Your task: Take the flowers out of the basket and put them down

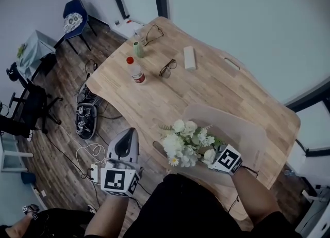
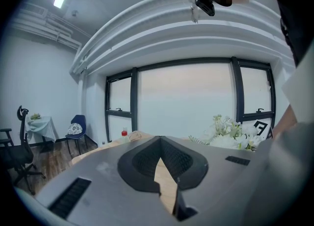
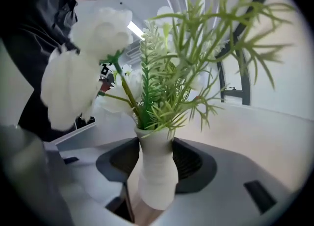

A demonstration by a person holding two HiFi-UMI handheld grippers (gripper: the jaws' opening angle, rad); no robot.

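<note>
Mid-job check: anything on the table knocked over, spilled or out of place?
Nothing stands out. The bottle stands upright, nothing is spilled, and the flowers are held in the right gripper's jaws. The only untidy spot is the loose cables on the floor beside the table.

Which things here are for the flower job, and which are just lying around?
For the job: flowers, basket, right gripper gripping the wrapped stems.

Just lying about on the table: red-capped bottle, green bottle, near glasses, far glasses, white box.
</note>
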